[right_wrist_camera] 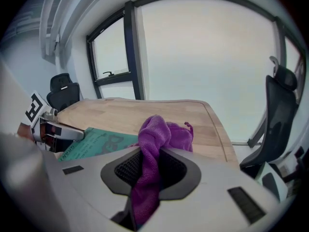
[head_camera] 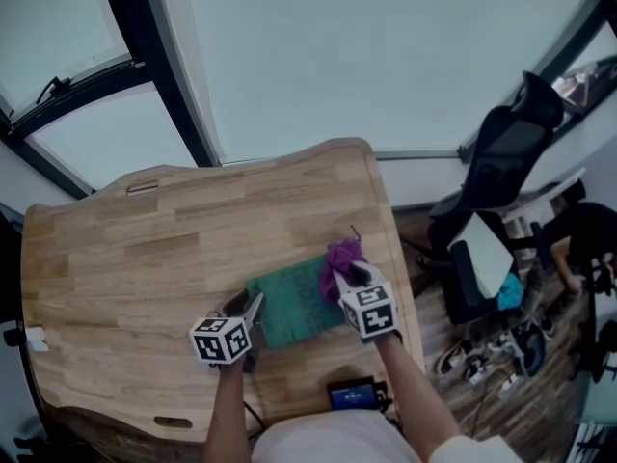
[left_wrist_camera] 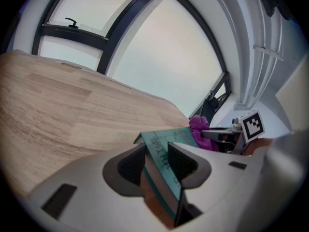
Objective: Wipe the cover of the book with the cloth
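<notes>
A green book (head_camera: 289,302) lies on the wooden table (head_camera: 145,258) near its front right. My left gripper (head_camera: 253,307) holds the book's near-left edge. In the left gripper view the book (left_wrist_camera: 169,141) sits tilted between the pads of that gripper (left_wrist_camera: 157,166), which grip it. My right gripper (head_camera: 342,280) is shut on a purple cloth (head_camera: 340,257) at the book's right end. In the right gripper view the cloth (right_wrist_camera: 154,139) hangs bunched between the jaws of the right gripper (right_wrist_camera: 150,168), just over the book's cover (right_wrist_camera: 96,143).
The table's right edge (head_camera: 400,258) runs close beside the book. Beyond it stand a black office chair (head_camera: 501,162) and floor clutter (head_camera: 501,345). A dark device (head_camera: 352,394) lies at the front edge. Windows (head_camera: 337,56) stand behind the table.
</notes>
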